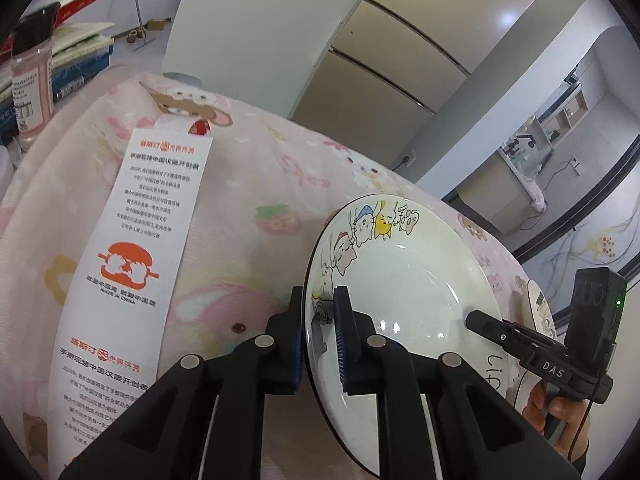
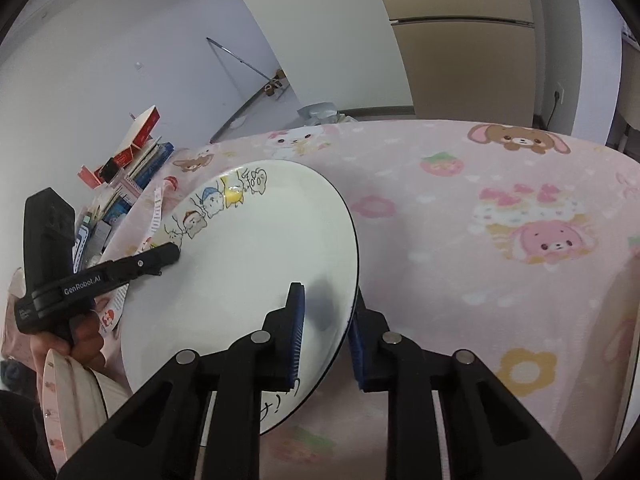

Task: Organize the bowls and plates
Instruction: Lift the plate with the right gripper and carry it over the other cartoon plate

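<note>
A white plate (image 1: 400,280) with cartoon animals drawn along its rim is held between both grippers, tilted above the pink cloth. My left gripper (image 1: 320,296) is shut on the plate's left rim, with one blue pad on top and one underneath. My right gripper (image 2: 327,296) is shut on the right rim of the same plate (image 2: 260,260). The right gripper's upper finger (image 1: 486,322) lies on the plate's inner face. In the right wrist view, the left gripper's finger (image 2: 160,256) reaches onto the opposite rim.
A pink cartoon-print cloth (image 2: 480,220) covers the table. A long printed paper strip (image 1: 148,220) lies on it. A spice bottle (image 1: 32,80) and stacked books (image 1: 80,64) stand at the far left. Stacked dishes (image 2: 72,400) sit near the left hand, and another plate (image 1: 540,312) shows behind the right gripper.
</note>
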The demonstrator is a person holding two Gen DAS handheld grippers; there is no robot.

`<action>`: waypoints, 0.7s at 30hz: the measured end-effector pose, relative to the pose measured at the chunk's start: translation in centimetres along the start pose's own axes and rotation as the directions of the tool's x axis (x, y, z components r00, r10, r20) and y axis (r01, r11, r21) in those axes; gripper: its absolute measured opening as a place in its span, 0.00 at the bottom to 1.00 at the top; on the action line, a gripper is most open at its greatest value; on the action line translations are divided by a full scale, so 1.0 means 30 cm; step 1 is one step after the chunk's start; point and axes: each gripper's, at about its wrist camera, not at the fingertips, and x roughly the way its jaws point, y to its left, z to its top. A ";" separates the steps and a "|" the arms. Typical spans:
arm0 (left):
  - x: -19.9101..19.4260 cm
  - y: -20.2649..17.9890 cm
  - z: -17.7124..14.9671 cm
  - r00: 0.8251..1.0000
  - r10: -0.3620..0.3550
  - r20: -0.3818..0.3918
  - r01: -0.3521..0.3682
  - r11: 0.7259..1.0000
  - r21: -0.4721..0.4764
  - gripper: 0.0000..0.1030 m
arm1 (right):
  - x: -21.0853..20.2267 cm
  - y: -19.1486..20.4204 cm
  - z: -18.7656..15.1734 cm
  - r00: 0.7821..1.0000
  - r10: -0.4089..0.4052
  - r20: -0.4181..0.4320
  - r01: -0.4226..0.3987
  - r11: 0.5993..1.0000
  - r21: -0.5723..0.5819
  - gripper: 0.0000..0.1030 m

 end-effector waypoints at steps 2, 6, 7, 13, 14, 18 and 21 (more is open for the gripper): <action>-0.028 -0.004 0.013 0.999 -0.010 0.036 0.010 1.000 -0.001 0.14 | -0.012 0.005 0.003 1.000 0.004 0.019 -0.004 1.000 -0.013 0.18; -0.090 -0.035 0.049 0.994 -0.019 0.105 0.016 1.000 0.025 0.14 | -0.072 0.016 0.016 0.994 0.014 0.111 -0.010 1.000 -0.028 0.17; -0.112 -0.051 0.057 0.991 -0.014 0.130 0.009 0.999 0.037 0.14 | -0.093 0.024 0.019 0.990 0.009 0.143 -0.004 0.999 -0.034 0.17; -0.267 -0.141 0.080 0.961 -0.034 0.275 0.003 0.994 0.111 0.14 | -0.231 0.062 0.032 0.948 0.044 0.315 -0.024 0.997 -0.068 0.16; -0.286 -0.157 0.081 0.958 -0.031 0.286 -0.004 0.992 0.123 0.14 | -0.253 0.069 0.035 0.940 0.047 0.338 -0.023 0.997 -0.074 0.15; -0.372 -0.214 0.082 0.942 -0.028 0.335 -0.029 0.986 0.164 0.14 | -0.319 0.103 0.039 0.913 0.059 0.403 -0.020 0.995 -0.100 0.15; -0.424 -0.256 0.083 0.933 -0.032 0.359 -0.038 0.982 0.187 0.14 | -0.364 0.132 0.043 0.889 0.060 0.453 -0.007 0.993 -0.118 0.15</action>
